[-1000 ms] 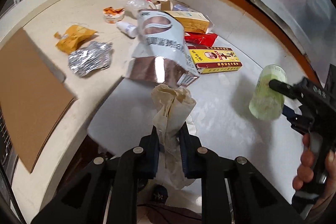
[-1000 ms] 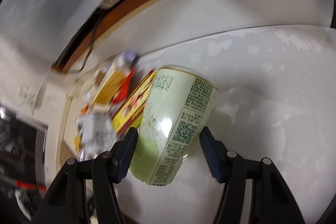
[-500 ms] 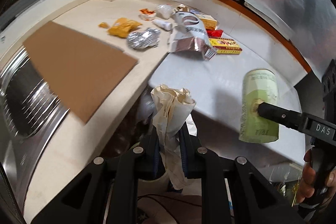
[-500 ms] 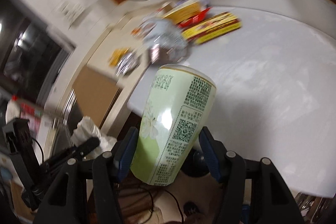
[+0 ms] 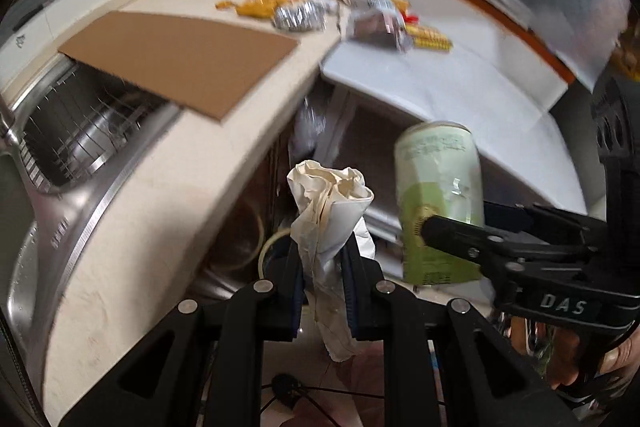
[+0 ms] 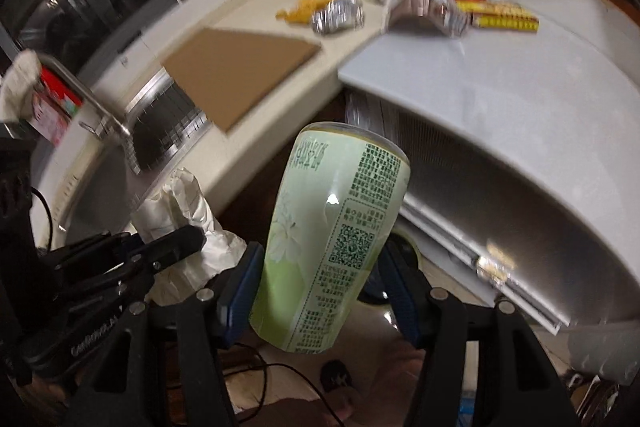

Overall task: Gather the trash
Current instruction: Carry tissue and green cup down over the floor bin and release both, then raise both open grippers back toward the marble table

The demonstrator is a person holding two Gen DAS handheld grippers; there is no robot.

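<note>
Left wrist view: the left gripper [image 5: 323,279] points forward, its jaws closed on a crumpled cream paper wad [image 5: 330,203] that sticks up between them and hangs a little below. The wad is held in the air off the edge of the pale worktop [image 5: 132,227]. Just to its right, the right gripper [image 5: 460,235] clamps a pale green can [image 5: 438,187], held upright. On the worktop lie a flat brown cardboard sheet [image 5: 188,61], partly over a steel sink [image 5: 80,131], and, well beyond it, a blurred cluster of litter: a crumpled foil wrapper [image 5: 298,17], a yellow snack packet [image 5: 256,7], a silver pouch [image 5: 376,23] and a red and yellow box [image 5: 430,39].

Right wrist view: the right gripper [image 6: 320,291] has its jaws gripping the green can [image 6: 332,235], which tilts slightly right and shows printed text and a QR code. At lower left, the left gripper [image 6: 176,247] holds the paper wad [image 6: 182,211]. Beyond are the cardboard sheet [image 6: 236,75], the sink [image 6: 168,119], the foil wrapper [image 6: 338,15], the silver pouch [image 6: 420,3] and the red and yellow box [image 6: 502,17], all on the worktop [image 6: 480,79].
</note>
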